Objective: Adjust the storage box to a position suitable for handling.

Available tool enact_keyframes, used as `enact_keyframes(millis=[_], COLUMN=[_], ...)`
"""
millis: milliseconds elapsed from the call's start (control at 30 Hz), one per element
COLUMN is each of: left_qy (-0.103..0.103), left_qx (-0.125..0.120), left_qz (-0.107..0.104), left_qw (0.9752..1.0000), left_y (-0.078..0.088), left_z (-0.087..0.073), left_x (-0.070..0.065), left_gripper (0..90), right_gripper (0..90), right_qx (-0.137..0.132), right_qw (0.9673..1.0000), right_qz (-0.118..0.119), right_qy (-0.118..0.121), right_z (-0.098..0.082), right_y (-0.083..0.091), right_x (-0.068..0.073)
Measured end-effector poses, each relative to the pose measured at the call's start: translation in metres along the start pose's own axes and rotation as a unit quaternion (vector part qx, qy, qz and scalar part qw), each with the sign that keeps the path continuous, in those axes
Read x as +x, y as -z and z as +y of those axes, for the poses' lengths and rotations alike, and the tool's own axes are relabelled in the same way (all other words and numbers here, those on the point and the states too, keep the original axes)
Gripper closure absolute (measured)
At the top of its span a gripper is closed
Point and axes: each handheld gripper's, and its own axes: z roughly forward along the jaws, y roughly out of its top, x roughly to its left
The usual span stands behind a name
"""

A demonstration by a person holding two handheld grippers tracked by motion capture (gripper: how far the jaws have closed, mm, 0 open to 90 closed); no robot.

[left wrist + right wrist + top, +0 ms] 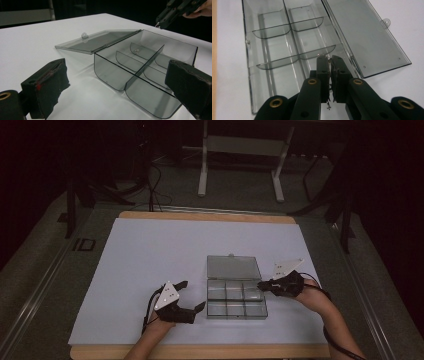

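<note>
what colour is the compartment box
Smoky grey, see-through plastic compartment box; clearest in the left gripper view.

1. The box (236,299) was seen as clear, smoke-grey plastic, its lid (232,267) of the same tint.
2. The table (150,260) was covered in plain white, with a light wood edge (200,351) left showing.
3. The left gripper (192,296) was seen as black, topped by a pale grey plate (167,296); a red speck was noted on one pad (45,86).
4. The right gripper (260,285) was black too, with brass-coloured rivets (312,81).
5. The floor (35,270) was seen as dull grey.
</note>
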Motion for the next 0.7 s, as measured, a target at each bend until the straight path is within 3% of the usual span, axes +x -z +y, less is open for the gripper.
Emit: enact_keyframes(millis=[467,700], left_qy=[0.0,-0.001], left_qx=[-0.001,-0.001], left_qz=[0.001,0.001], left_qw=[1.0,1.0], left_y=[0.0,0.0], left_z=[0.0,0.0], left_x=[0.0,0.0], left_gripper=[4.7,4.7], right_gripper=[85.5,85.4], right_qx=[-0.022,-0.003], right_qw=[0.9996,0.9999], right_qz=[0.011,0.013], right_qy=[-0.016,-0.01], right_z=[-0.009,-0.01], right_y=[-0.026,-0.04], right_x=[0.001,0.003])
